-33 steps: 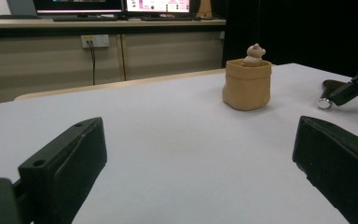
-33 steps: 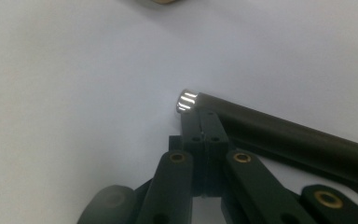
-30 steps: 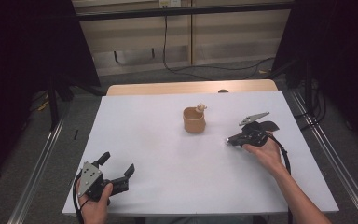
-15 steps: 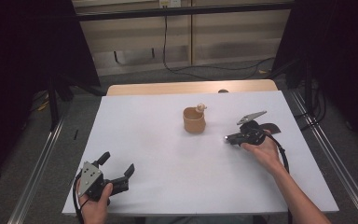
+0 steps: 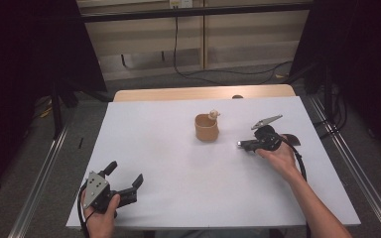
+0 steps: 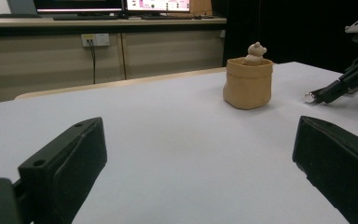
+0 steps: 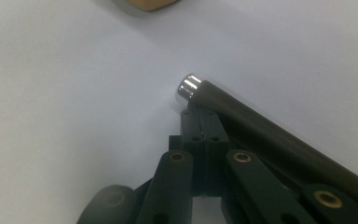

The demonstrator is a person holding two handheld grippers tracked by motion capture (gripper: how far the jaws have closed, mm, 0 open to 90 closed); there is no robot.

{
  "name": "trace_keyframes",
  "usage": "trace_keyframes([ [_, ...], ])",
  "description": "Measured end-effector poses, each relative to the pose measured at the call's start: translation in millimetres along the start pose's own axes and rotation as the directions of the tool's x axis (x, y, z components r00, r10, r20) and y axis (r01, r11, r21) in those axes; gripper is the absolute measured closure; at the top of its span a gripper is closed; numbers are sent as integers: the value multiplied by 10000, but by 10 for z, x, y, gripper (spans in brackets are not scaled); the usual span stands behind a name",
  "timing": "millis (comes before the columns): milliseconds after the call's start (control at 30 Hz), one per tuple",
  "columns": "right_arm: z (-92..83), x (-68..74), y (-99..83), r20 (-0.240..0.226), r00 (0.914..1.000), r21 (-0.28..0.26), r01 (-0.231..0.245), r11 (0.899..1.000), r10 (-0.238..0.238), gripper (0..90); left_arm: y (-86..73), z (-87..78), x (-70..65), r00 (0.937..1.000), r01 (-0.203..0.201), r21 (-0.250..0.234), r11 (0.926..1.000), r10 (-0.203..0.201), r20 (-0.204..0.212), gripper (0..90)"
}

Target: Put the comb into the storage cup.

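Lying near the far middle of the table, a tan pot was recorded, upright, with a small bear showing above its rim.

Item, right gripper: held low over the table just to the right of the pot, apart from it. Its jaws were seen pressed together, with no gap between them in the right gripper view. A dark rod with a bright metal tip was noted alongside and partly beneath those jaws. Whether the rod was pinched, or merely lain against, could not be told.

Item, rod axis: the metal tip was pointed toward the pot, whose edge was caught at the top of the right gripper view. From the left gripper view the same tip was seen close to the table surface, short of the pot's base.

Item, left gripper: kept at the near left corner, jaws spread wide and nothing between them, well apart from the pot.

Item, reach: the right hand was judged the nearer by far. Any move on the pot would most likely be made leftward and slightly away from the person.
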State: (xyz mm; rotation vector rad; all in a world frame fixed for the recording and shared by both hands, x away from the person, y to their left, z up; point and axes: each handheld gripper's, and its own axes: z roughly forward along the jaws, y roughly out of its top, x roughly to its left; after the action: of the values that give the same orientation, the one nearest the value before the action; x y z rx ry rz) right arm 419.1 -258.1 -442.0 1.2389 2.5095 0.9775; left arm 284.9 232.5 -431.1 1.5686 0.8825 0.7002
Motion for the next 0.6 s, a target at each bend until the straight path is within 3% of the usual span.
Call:
trace_keyframes([
  [600, 56, -71, 103, -1, 9998, -6, -199, 9998, 199, 900, 1, 1, 6, 10000, -60, 35, 10000, 59, 33, 30],
])
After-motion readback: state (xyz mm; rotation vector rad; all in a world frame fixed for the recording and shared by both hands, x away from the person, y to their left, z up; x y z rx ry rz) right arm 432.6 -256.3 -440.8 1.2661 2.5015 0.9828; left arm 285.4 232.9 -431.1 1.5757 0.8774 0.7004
